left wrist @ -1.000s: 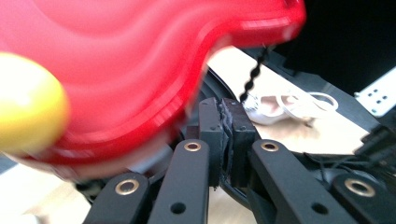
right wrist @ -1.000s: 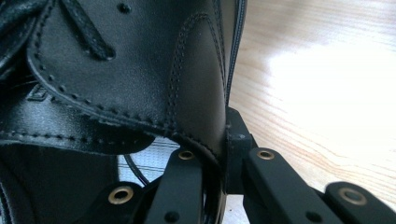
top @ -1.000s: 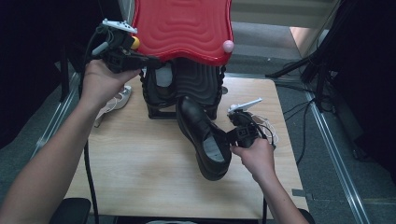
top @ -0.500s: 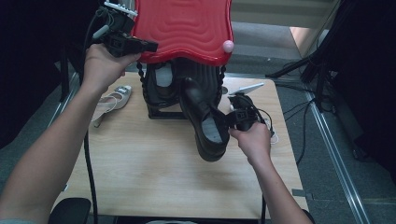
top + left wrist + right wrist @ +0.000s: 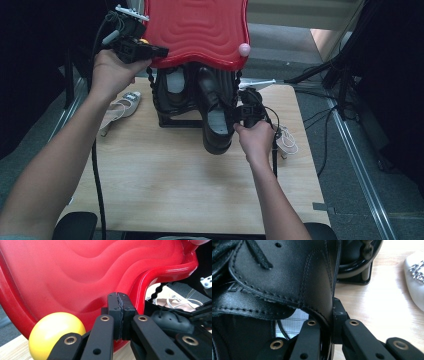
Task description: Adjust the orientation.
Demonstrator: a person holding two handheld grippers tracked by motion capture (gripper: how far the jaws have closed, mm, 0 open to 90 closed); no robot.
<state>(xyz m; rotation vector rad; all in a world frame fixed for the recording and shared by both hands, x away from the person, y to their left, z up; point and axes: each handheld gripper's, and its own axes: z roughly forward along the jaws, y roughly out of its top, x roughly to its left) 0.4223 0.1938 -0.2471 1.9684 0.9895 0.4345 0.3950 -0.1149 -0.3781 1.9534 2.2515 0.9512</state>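
Clamping the side wall of a black leather shoe (image 5: 287,272), the right gripper (image 5: 332,322) has its jaws pressed together on the leather at the shoe's opening. In the high view this gripper (image 5: 246,111) sits at the shoe's (image 5: 215,120) right side, with the toe pointing under the red lid (image 5: 197,30) and the heel toward the person. The shoe lies tilted, its front at the black rack (image 5: 172,100), where another shoe stands upright. The left gripper (image 5: 120,315) has its jaws fully together with nothing between them, their tips against the lid's (image 5: 87,272) underside near its curled rim. A yellow ball (image 5: 56,333) sits just beside those jaws. In the high view the left gripper (image 5: 131,47) is at the lid's left edge. A white sandal (image 5: 122,106) lies on the wooden table (image 5: 175,190), left of the rack.
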